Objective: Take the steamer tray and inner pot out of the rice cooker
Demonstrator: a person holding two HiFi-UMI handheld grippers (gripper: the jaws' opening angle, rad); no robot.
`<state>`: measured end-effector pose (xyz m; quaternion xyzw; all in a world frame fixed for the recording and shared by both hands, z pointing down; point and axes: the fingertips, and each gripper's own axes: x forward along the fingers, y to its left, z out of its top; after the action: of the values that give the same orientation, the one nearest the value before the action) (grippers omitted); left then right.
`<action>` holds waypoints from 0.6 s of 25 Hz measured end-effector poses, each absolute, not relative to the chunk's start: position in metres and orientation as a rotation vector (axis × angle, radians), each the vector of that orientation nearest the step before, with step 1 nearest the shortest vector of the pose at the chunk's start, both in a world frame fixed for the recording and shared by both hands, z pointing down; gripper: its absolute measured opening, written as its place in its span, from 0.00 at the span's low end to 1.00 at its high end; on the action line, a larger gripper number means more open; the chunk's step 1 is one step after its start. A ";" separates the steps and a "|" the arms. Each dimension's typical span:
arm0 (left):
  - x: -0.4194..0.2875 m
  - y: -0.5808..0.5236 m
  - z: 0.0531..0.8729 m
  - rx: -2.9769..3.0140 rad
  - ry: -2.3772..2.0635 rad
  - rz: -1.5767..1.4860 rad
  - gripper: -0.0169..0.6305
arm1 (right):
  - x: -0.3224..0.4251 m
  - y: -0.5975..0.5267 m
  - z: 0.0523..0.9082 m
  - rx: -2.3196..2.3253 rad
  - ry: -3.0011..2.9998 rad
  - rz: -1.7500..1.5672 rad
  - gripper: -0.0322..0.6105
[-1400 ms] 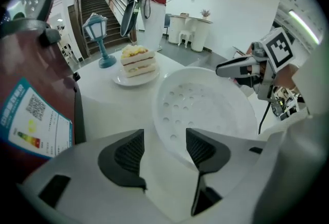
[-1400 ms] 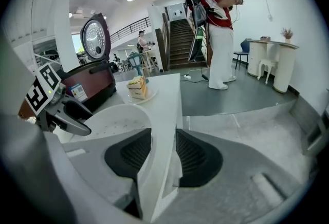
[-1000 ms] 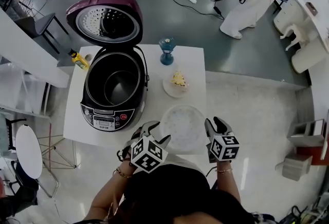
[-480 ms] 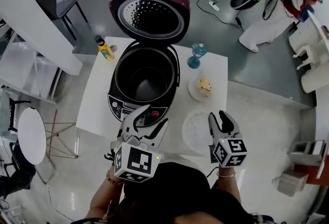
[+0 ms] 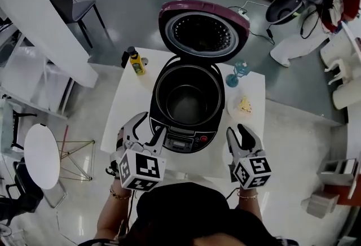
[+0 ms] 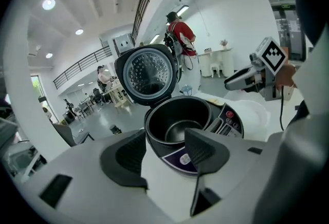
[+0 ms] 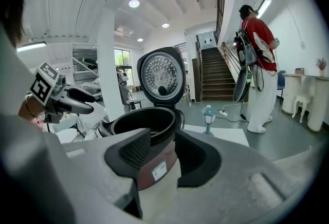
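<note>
The rice cooker [image 5: 189,121] stands on the white table [image 5: 132,106] with its maroon lid [image 5: 203,30] tipped up at the back. The dark inner pot [image 5: 189,101] sits inside it and looks empty. In the left gripper view a white round steamer tray [image 6: 253,114] lies on the table to the right of the cooker, below the right gripper. My left gripper [image 5: 148,129] hovers open at the cooker's front left and holds nothing. My right gripper [image 5: 241,133] hovers open at its front right, also with nothing in it. Each gripper view looks between empty jaws [image 6: 164,151] [image 7: 162,153] at the pot.
A yellow bottle [image 5: 136,62] stands at the table's back left. A blue goblet [image 5: 236,73] and a plate of food [image 5: 242,106] are right of the cooker. A person [image 5: 316,2] stands at the far right, and a chair [image 5: 73,11] and a round stool [image 5: 42,154] at the left.
Both grippers have risen from beside the white tray and now flank the cooker's front. The left one swung out to the left. The cooker has shifted rightward in the view.
</note>
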<state>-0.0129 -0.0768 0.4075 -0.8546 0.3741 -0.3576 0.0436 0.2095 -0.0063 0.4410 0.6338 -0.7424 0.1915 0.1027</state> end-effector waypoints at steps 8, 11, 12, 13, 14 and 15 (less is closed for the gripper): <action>-0.023 -0.115 0.438 -2.685 0.968 -1.203 0.39 | 0.175 -0.048 0.443 1.769 -2.137 0.522 0.27; -0.019 -0.130 0.449 -2.740 0.903 -1.240 0.39 | 0.178 -0.066 0.450 1.760 -2.029 0.500 0.27; -0.018 -0.135 0.453 -2.745 0.887 -1.262 0.39 | 0.179 -0.072 0.451 1.757 -1.988 0.491 0.27; -0.018 -0.141 0.456 -2.740 0.873 -1.287 0.39 | 0.179 -0.077 0.453 1.751 -1.943 0.480 0.27; -0.017 -0.147 0.460 -2.727 0.862 -1.310 0.39 | 0.179 -0.083 0.454 1.741 -1.898 0.467 0.27; -0.016 -0.152 0.463 -2.711 0.850 -1.330 0.38 | 0.178 -0.088 0.456 1.729 -1.860 0.454 0.27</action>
<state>-0.0165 -0.1524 0.4633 -0.8642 0.2710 -0.4240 0.0021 0.1782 -0.0877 0.4561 0.6439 -0.6927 0.1692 0.2775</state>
